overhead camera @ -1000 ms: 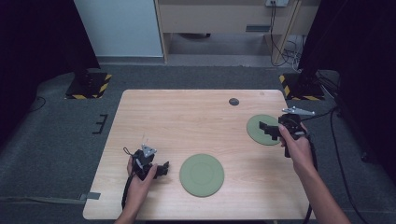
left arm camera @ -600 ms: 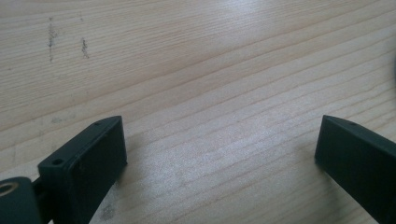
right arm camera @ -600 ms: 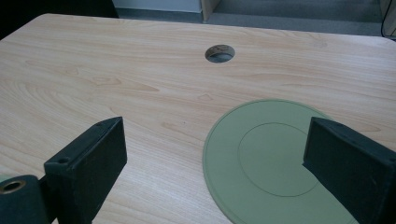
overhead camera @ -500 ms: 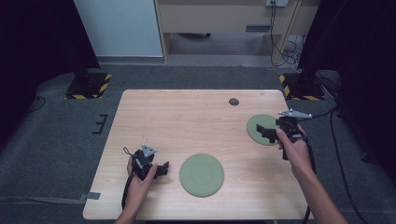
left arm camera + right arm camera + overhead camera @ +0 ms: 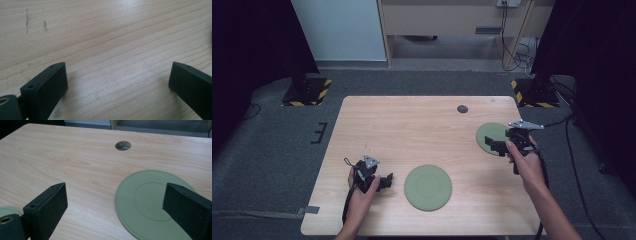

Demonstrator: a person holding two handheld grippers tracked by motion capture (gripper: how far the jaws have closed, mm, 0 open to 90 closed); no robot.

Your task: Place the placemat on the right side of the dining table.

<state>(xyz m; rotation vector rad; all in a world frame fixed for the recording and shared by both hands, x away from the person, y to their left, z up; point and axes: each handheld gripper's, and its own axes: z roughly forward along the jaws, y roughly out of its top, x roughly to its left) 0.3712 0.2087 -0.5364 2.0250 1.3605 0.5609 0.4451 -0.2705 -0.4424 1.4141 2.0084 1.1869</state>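
Note:
Two flat green round plates lie on the wooden table (image 5: pixel 412 130). The larger plate (image 5: pixel 428 187) is near the front middle; the smaller plate (image 5: pixel 488 132) is at the right. My right gripper (image 5: pixel 490 145) hovers open at the smaller plate's near edge, held by a hand. In the right gripper view, that gripper (image 5: pixel 115 197) has its jaws wide apart, with the smaller plate (image 5: pixel 147 205) under the right jaw. Resting on bare wood just left of the larger plate, my left gripper (image 5: pixel 386 181) is open. Its jaws spread over plain wood in the left gripper view (image 5: pixel 117 80).
A round cable hole (image 5: pixel 462 109) sits near the table's far edge, also in the right gripper view (image 5: pixel 123 145). A sliver of the larger plate (image 5: pixel 5 210) shows at that view's lower left. Grey carpet surrounds the table; black-and-yellow stand bases (image 5: pixel 307 90) flank the far corners.
The right hand and gripper have shifted slightly left and nearer over the smaller plate's edge. The left gripper has stayed where it was.

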